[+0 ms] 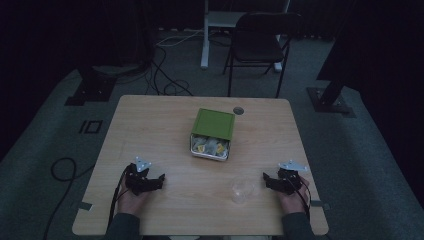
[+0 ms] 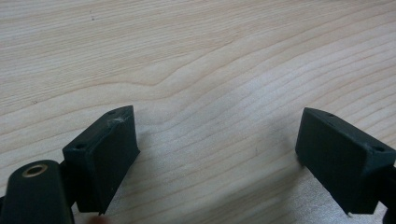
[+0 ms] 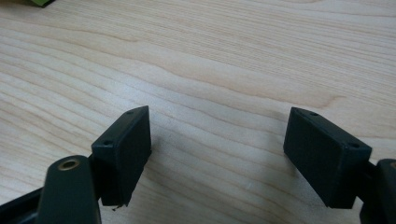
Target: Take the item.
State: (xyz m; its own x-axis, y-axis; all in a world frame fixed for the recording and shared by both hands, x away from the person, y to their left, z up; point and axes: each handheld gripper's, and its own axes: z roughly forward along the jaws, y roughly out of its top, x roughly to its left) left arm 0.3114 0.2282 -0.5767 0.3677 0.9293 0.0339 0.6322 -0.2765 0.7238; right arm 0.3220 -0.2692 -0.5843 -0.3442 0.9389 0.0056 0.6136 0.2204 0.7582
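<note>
My left gripper [image 1: 159,179] rests on the wooden table [image 1: 150,125] near its front left, held in a hand. In the left gripper view its two black jaws stand wide apart over bare wood, so the left gripper [image 2: 215,135] is open and holds nothing. At the front right, a hand holds my right gripper [image 1: 266,179], which points left. The right gripper [image 3: 217,135] is likewise open with only wood grain between its jaws. A metal tin [image 1: 210,148] with small packets inside sits mid-table, its green lid [image 1: 214,123] half across its top. A clear plastic cup [image 1: 242,190] lies just left of the right gripper.
A round grommet hole [image 1: 238,110] is in the table behind the tin. A black folding chair [image 1: 260,42] and a white desk leg [image 1: 205,35] stand beyond the table. Cables [image 1: 165,75] lie on the dark floor at the left.
</note>
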